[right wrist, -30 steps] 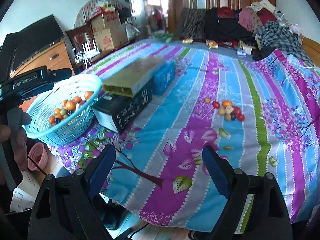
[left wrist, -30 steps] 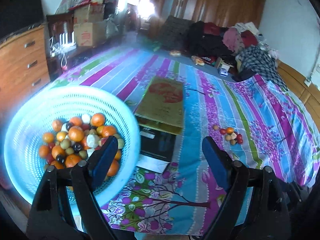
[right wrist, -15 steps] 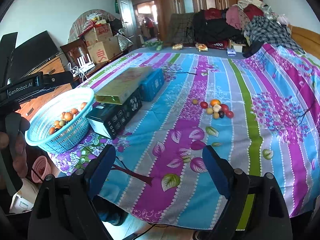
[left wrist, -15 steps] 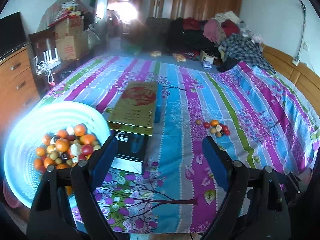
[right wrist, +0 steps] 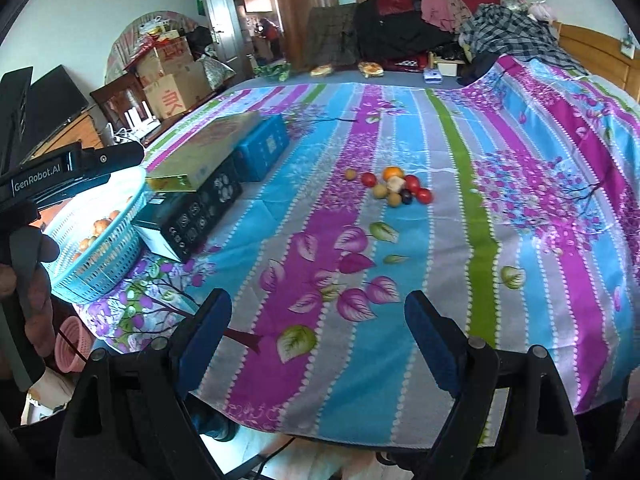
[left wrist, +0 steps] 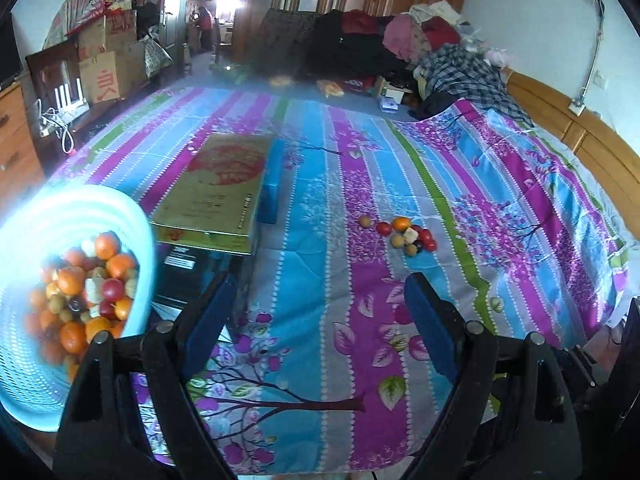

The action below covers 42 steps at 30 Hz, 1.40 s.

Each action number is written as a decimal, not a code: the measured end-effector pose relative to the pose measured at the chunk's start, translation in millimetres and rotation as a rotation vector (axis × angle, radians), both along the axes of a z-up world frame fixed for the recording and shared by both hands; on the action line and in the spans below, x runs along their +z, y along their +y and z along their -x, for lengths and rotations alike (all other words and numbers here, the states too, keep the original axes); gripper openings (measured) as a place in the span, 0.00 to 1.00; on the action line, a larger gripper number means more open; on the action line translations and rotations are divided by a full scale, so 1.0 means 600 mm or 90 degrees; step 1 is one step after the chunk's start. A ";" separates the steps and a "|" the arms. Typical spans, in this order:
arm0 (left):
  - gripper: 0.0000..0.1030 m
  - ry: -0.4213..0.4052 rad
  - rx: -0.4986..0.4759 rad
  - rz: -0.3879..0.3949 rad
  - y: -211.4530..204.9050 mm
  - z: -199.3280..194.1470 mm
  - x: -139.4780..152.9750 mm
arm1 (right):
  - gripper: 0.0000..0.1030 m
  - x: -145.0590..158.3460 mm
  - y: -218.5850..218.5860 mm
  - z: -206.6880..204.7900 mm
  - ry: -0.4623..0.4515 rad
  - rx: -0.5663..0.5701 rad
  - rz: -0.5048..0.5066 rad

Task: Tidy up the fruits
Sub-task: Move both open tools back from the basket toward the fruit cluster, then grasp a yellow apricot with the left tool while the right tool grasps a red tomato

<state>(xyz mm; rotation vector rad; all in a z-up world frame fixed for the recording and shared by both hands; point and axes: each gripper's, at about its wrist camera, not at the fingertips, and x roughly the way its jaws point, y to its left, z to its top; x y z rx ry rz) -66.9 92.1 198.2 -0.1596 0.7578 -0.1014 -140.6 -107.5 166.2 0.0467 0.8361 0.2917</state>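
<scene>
My left gripper [left wrist: 316, 320] and right gripper [right wrist: 318, 336] gape wide, holding nothing; a loose fruit cluster [right wrist: 394, 188] lies ahead; the blue basket [left wrist: 24, 368] sits left.

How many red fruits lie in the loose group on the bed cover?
3. One red fruit lies at the group's left, one right of the orange fruit, and one at the right end. Others may be hidden behind neighbours.
</scene>
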 end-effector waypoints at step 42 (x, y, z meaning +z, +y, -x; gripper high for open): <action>0.51 0.138 -0.170 -0.059 -0.164 -0.369 -0.291 | 0.82 -0.185 -0.191 -0.272 -0.059 -0.214 -0.002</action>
